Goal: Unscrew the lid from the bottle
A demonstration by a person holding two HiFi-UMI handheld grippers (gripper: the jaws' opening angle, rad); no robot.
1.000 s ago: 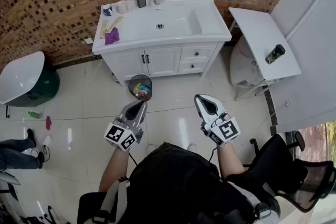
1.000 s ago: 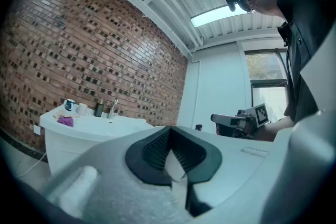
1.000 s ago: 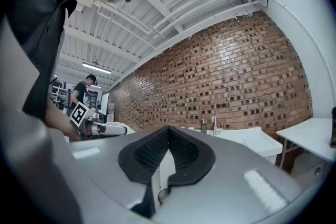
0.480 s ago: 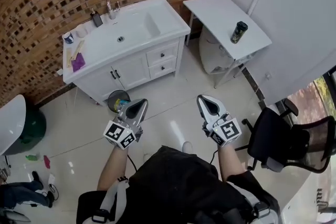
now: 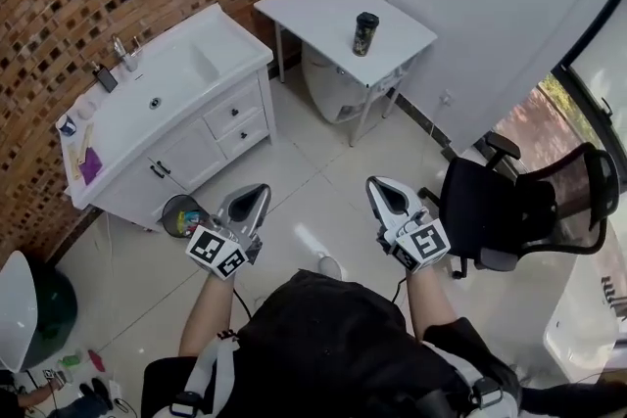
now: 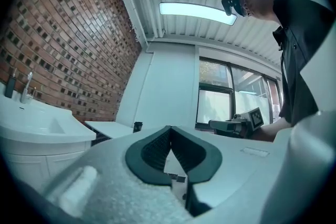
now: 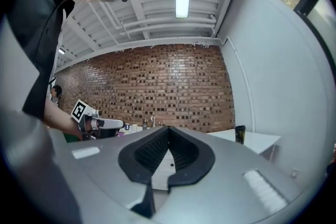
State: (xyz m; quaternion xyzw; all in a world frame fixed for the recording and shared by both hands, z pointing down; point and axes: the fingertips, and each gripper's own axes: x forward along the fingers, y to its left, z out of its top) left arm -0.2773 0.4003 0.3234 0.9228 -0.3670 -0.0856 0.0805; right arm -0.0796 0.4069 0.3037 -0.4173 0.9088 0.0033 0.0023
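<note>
The left claw [image 5: 251, 201] and the right claw [image 5: 386, 195] are both fully closed with nothing between the jaws. The dark cylindrical bottle with a black lid [image 5: 365, 34] stands upright on the white rectangular tabletop [image 5: 313, 10], well ahead of both claws. Its long axis is vertical and its lid points up.

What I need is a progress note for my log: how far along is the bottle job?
Done: nothing. The bottle stands capped on the white table, untouched. In hand: nothing; the left gripper and right gripper hover shut and empty, well away from it. Left: reach the bottle, steady it, grip the lid and unscrew it.
</note>
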